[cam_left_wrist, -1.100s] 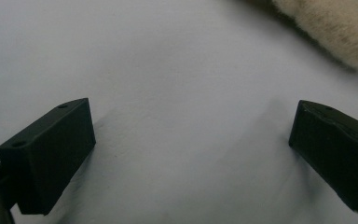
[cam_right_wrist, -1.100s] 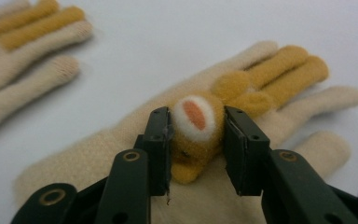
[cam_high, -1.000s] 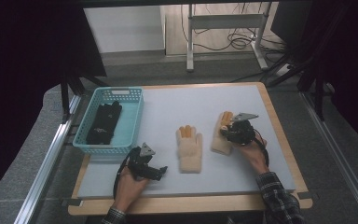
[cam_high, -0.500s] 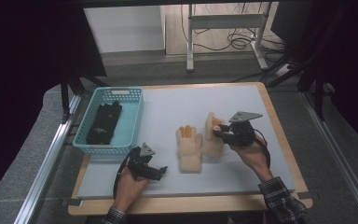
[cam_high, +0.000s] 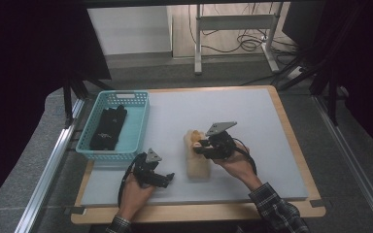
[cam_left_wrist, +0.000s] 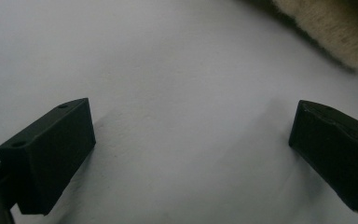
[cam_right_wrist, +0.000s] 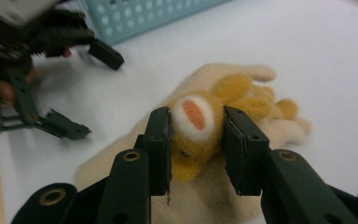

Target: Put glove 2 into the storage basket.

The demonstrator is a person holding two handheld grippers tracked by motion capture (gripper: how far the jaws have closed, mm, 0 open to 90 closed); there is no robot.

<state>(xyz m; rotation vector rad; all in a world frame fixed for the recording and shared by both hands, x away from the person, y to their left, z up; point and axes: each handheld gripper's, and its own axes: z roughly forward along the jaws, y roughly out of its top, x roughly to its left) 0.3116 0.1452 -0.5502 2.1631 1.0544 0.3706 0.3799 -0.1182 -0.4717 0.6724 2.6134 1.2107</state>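
right gripper (cam_right_wrist: pixel 196 135) clamps the orange glove (cam_right_wrist: pixel 209 126) directly above the cream glove (cam_high: pixel 197 162); left gripper (cam_high: pixel 167 178), jaws apart, waits left of it.

No readable text, labels, brands, numbers or signs are seen in any view.
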